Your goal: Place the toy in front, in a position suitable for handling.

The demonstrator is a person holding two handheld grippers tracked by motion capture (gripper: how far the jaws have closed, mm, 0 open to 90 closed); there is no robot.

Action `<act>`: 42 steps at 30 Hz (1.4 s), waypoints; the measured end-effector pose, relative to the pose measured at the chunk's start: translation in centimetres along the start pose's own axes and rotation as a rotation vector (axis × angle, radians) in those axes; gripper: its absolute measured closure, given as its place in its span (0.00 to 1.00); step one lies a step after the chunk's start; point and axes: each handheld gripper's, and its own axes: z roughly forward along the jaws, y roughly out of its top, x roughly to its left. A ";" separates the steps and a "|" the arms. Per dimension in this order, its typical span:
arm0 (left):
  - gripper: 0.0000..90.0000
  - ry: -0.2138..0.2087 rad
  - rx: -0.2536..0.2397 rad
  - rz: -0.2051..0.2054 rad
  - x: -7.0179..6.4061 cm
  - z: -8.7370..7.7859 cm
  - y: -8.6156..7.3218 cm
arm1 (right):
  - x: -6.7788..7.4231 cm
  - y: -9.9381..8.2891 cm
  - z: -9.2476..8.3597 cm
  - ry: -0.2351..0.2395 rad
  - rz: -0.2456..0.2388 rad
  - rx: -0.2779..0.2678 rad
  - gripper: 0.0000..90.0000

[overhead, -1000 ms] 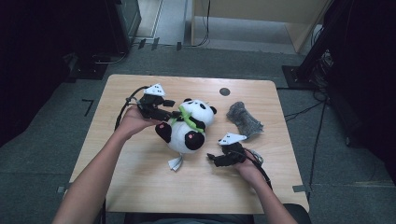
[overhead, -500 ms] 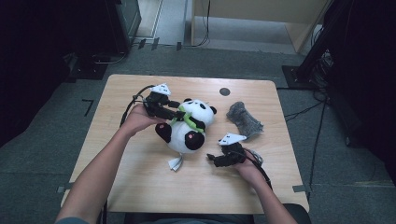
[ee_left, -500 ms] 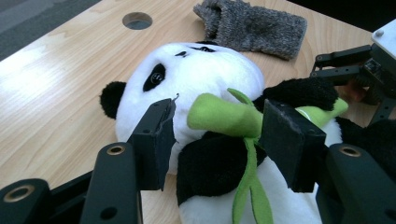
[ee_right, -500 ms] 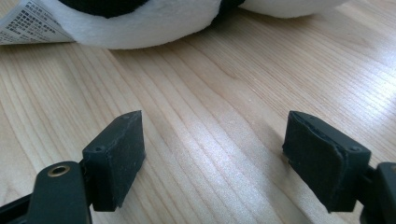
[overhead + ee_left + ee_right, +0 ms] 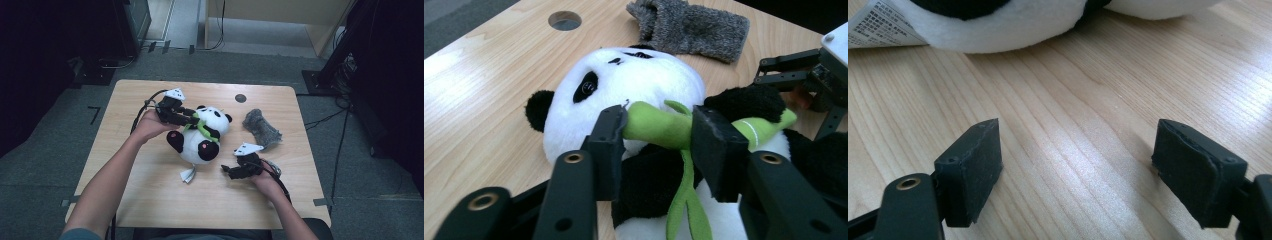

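- A plush panda (image 5: 202,135) lies on its back near the middle of a light wooden desk (image 5: 125,195), head toward the far edge, a white label at its lower end.
- The left gripper (image 5: 189,119), held in a person's left hand (image 5: 149,125), reaches in from the panda's left side; its fingers (image 5: 610,145) have just been closing and now bracket the green bamboo stalk (image 5: 659,127) at the toy's chest, one pad against the stalk's blunt end, the other set across it beside the black paw.
- In the left gripper view, the stalk's thin green leaves hang down between the two pads, over the panda's black chest.
- The right gripper (image 5: 231,171) rests low on the desk just beside the panda's lower right side, held in the person's right hand (image 5: 267,181).
- Its fingers (image 5: 973,167) stand wide apart with bare wood between them, holding nothing; the panda's white belly and label fill the far edge of that view.
- A grey knitted sock (image 5: 261,127) lies crumpled on the desk, near the panda's head, right of it.
- A round cable hole (image 5: 240,98) sits near the desk's far edge.
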 end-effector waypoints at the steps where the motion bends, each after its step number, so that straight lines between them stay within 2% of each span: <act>1: 0.73 0.010 0.009 0.015 -0.1 -0.1 0.3 | 0.0 0.0 0.0 0.000 0.000 0.001 0.22; 3: 0.80 0.018 0.018 0.021 -0.2 -0.2 0.5 | 0.0 0.0 0.0 0.000 0.001 0.000 0.22; 7: 0.92 0.029 0.031 0.004 -0.3 -0.4 0.6 | 0.0 0.0 0.0 0.000 0.000 0.001 0.21; 9: 0.95 0.028 0.045 -0.024 -0.5 -0.6 0.8 | 0.0 0.0 0.0 0.000 0.002 0.000 0.21; 13: 0.97 0.014 0.028 -0.042 -0.8 -1.1 1.2 | 0.0 0.0 0.0 0.000 0.002 0.000 0.21; 18: 0.98 0.028 -0.008 -0.076 -1.3 -2.1 1.9 | 0.1 0.0 0.0 -0.002 0.003 0.001 0.21; 19: 0.98 0.040 -0.016 -0.079 -1.4 -2.4 2.0 | 0.1 0.0 0.0 -0.002 0.003 0.001 0.21; 20: 0.98 0.051 -0.043 -0.103 -1.5 -2.9 2.2 | 0.1 0.0 0.0 -0.003 0.003 0.001 0.21; 21: 0.98 0.051 -0.043 -0.103 -1.5 -2.9 2.2 | 0.1 0.0 0.0 -0.003 0.003 0.001 0.21; 23: 0.98 0.077 -0.080 -0.149 -1.6 -4.1 2.4 | 0.1 0.0 0.0 -0.003 0.003 0.000 0.21; 24: 0.98 0.077 -0.080 -0.149 -1.6 -4.1 2.4 | 0.1 0.0 0.0 -0.003 0.003 0.000 0.21; 25: 0.98 0.096 -0.086 -0.155 -1.8 -4.6 2.4 | 0.1 0.0 0.0 -0.003 0.003 0.000 0.21; 26: 0.98 0.126 -0.097 -0.184 -1.9 -5.2 2.1 | 0.1 0.0 0.0 -0.002 0.002 -0.001 0.21; 27: 0.98 0.126 -0.097 -0.184 -1.9 -5.2 2.1 | 0.1 0.0 0.0 -0.002 0.002 -0.001 0.21; 29: 0.98 0.144 -0.135 -0.240 -2.0 -5.9 1.5 | 0.1 0.0 0.1 -0.002 -0.003 -0.003 0.20; 31: 0.98 0.166 -0.151 -0.267 -2.3 -6.3 1.0 | 0.1 0.0 0.1 -0.001 -0.003 -0.001 0.20; 34: 0.98 0.222 -0.160 -0.283 -3.1 -6.6 0.1 | 0.1 0.0 0.1 -0.001 -0.005 0.000 0.19; 38: 0.98 0.221 -0.170 -0.312 -3.4 -6.6 -0.6 | 0.1 0.1 0.1 0.000 -0.004 0.002 0.18; 42: 0.98 0.245 -0.173 -0.322 -3.7 -6.6 -0.7 | 0.2 0.1 0.2 0.003 -0.002 0.003 0.17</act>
